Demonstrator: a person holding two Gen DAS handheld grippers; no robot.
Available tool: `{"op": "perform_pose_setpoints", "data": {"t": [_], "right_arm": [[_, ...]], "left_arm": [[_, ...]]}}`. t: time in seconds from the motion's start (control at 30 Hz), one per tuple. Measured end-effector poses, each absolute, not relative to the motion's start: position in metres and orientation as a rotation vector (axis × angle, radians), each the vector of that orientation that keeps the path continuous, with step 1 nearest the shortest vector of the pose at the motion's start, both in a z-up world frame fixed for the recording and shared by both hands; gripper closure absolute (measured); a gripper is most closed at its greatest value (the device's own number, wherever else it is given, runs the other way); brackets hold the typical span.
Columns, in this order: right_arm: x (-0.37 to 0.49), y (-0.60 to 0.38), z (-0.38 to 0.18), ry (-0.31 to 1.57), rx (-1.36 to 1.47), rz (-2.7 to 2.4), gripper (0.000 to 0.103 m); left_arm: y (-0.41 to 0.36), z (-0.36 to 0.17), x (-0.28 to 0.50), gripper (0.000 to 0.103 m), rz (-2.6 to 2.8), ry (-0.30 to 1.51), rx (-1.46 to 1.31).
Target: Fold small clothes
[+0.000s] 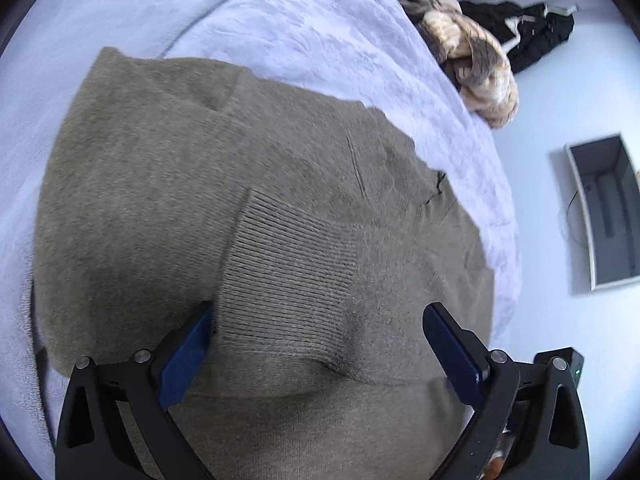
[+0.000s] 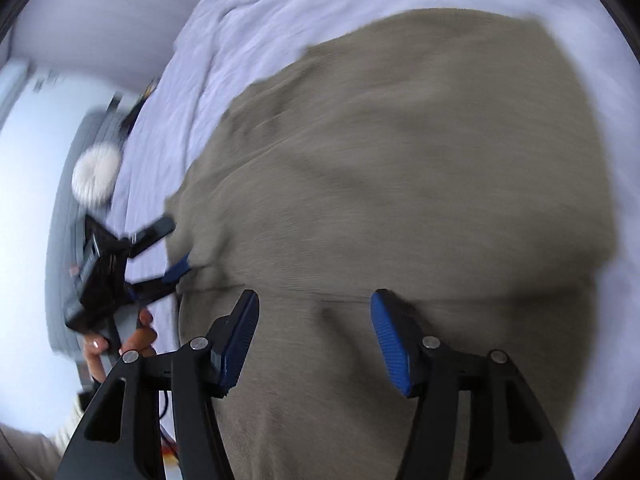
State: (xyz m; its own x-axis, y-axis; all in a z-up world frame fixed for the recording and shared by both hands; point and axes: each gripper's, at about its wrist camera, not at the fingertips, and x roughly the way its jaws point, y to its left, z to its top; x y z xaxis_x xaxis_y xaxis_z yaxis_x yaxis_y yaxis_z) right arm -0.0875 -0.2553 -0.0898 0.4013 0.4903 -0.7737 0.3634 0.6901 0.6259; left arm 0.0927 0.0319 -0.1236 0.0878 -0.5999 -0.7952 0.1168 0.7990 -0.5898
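Pale lavender bedding (image 1: pixel 304 40) covers the bed, and a taupe knit sweater (image 1: pixel 248 208) lies spread across it, filling most of both views. Its far edge runs across the blanket with bare bedding beyond; its right edge sits close to the side of the bed, where the white floor (image 1: pixel 560 112) drops away. On that floor sit an open grey box (image 1: pixel 604 212) and a black garment (image 1: pixel 520 32), with a brown-and-cream fuzzy throw (image 1: pixel 472 56) bunched at the bed's edge. The left gripper (image 1: pixel 318 320) hovers over a ribbed cuff (image 1: pixel 288 268), jaws spread wide and holding nothing. The right gripper (image 2: pixel 314 316) is likewise parted over a crease in the sweater, empty. From the right wrist view, the left gripper appears at the sweater's left edge, held by a hand (image 2: pixel 120 344).
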Motion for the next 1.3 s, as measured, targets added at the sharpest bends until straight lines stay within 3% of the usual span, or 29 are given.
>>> {"op": "perform_pose_setpoints", "data": {"t": [0.1, 0.13, 0.17, 0.2, 0.27, 0.33, 0.4, 0.57, 0.7, 0.93, 1.07, 1.1, 1.17, 1.3], "right_arm": [[-0.120, -0.291, -0.097, 1.124, 1.020, -0.028, 0.039], [-0.132, -0.304, -0.102, 1.096, 1.085, -0.063, 0.039], [-0.138, -0.311, -0.106, 1.068, 1.141, -0.081, 0.039], [-0.143, -0.319, -0.109, 1.036, 1.190, -0.095, 0.039], [-0.146, -0.328, -0.114, 0.979, 1.259, -0.127, 0.039], [-0.142, -0.332, -0.118, 0.944, 1.294, -0.150, 0.041], [-0.136, -0.335, -0.117, 0.940, 1.286, -0.158, 0.097], [-0.126, -0.338, -0.092, 0.972, 1.107, -0.110, 0.097], [-0.123, -0.335, -0.107, 1.053, 1.018, -0.150, 0.097], [-0.136, -0.340, -0.105, 1.069, 0.978, -0.170, 0.097], [-0.147, -0.337, -0.080, 1.078, 0.957, -0.105, 0.081], [-0.150, -0.336, -0.070, 1.065, 0.935, -0.088, 0.065], [-0.150, -0.342, -0.054, 1.032, 0.879, -0.092, 0.045], [-0.132, -0.374, -0.057, 0.997, 0.909, -0.152, 0.045]], "left_arm": [[0.022, -0.121, 0.093, 0.004, -0.539, 1.384, -0.374], [0.022, -0.120, 0.094, 0.012, -0.532, 1.378, -0.385], [0.023, -0.120, 0.095, 0.031, -0.523, 1.374, -0.394], [0.025, -0.120, 0.097, 0.043, -0.513, 1.377, -0.397], [0.028, -0.122, 0.101, 0.096, -0.511, 1.397, -0.399], [0.036, -0.119, 0.103, 0.096, -0.529, 1.387, -0.431], [0.042, -0.107, 0.100, 0.096, -0.554, 1.338, -0.434], [0.051, -0.106, 0.089, 0.096, -0.543, 1.323, -0.347], [0.060, -0.126, 0.085, 0.093, -0.498, 1.357, -0.300], [0.084, -0.112, 0.079, 0.091, -0.397, 1.340, -0.180], [0.096, -0.103, 0.077, 0.091, -0.372, 1.321, -0.152], [0.097, -0.100, 0.077, 0.091, -0.376, 1.313, -0.154], [0.096, -0.097, 0.078, 0.091, -0.379, 1.300, -0.153], [0.082, -0.093, 0.080, 0.091, -0.397, 1.285, -0.149]]}}
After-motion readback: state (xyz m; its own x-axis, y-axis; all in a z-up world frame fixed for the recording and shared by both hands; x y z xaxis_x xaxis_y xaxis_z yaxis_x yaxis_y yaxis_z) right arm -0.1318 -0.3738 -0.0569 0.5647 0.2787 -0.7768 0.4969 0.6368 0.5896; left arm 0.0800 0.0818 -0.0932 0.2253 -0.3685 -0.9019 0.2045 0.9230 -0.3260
